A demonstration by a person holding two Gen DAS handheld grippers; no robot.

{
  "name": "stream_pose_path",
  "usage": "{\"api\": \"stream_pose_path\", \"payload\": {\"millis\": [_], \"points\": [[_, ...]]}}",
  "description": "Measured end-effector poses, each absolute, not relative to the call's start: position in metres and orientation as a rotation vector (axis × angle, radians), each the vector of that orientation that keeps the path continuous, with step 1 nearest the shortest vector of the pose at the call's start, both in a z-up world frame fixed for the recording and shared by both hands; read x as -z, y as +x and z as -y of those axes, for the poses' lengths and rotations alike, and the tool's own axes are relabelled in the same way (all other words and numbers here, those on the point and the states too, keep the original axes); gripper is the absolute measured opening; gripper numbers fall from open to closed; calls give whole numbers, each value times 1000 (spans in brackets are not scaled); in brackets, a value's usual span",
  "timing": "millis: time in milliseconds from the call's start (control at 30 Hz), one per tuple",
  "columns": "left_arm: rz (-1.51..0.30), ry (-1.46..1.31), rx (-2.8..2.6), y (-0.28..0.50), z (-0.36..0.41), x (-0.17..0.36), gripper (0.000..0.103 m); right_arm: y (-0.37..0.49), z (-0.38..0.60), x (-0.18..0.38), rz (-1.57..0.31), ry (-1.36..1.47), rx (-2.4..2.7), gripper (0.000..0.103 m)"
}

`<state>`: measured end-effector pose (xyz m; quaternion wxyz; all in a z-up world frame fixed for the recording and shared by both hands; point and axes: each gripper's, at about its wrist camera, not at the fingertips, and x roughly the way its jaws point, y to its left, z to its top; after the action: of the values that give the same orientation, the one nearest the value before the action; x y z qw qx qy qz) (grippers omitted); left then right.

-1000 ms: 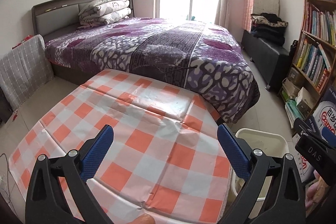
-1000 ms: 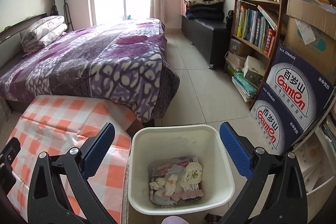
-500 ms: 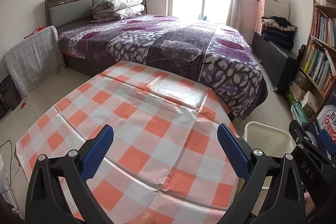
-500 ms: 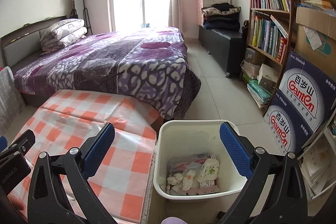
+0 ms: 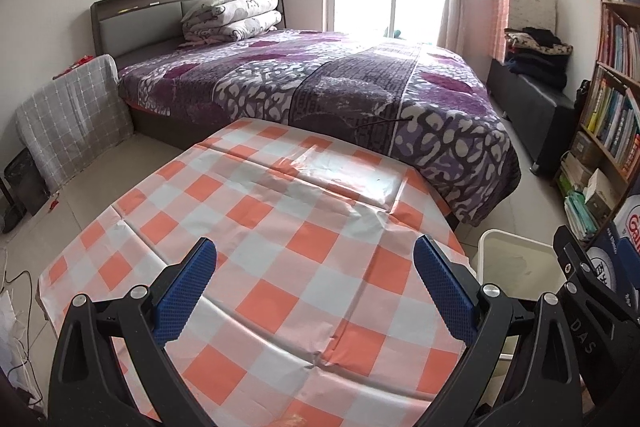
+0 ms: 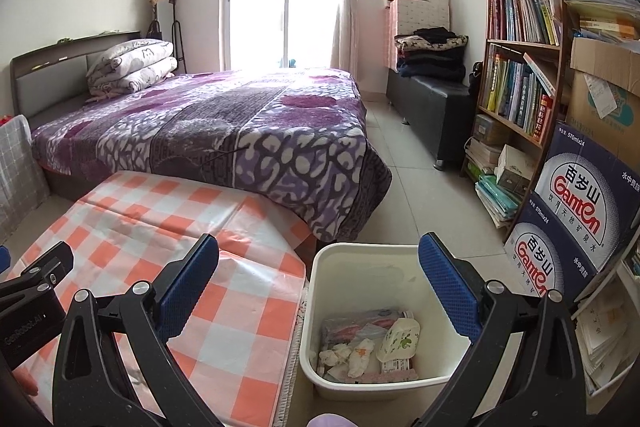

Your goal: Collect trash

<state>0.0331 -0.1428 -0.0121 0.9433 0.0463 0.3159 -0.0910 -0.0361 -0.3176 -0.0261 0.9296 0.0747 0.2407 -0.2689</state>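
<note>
A white trash bin (image 6: 320,307) stands on the floor right of the table and holds several wrappers and crumpled tissues (image 6: 368,347). Its rim also shows in the left wrist view (image 5: 516,247). My right gripper (image 6: 318,279) is open and empty, above and in front of the bin. My left gripper (image 5: 316,279) is open and empty, above the table with the orange and white checked cloth (image 5: 280,235). I see no trash on the cloth.
A bed with a purple blanket (image 6: 240,123) stands behind the table. A bookshelf (image 6: 520,67) and stacked Ganten water boxes (image 6: 576,211) line the right wall. A dark bench with folded clothes (image 6: 432,83) is by the window. Tiled floor (image 6: 420,195) runs between bed and shelf.
Both grippers have pulled back and risen, so more of the table and room shows. The bin now sits further right and lower in the right wrist view. Both stay open.
</note>
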Motion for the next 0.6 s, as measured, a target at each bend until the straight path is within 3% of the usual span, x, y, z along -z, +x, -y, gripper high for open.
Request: {"api": "stream_pose_path", "payload": {"millis": [600], "points": [[-643, 92, 177, 35, 141, 14, 96, -33, 314, 31, -515, 160, 539, 96]]}}
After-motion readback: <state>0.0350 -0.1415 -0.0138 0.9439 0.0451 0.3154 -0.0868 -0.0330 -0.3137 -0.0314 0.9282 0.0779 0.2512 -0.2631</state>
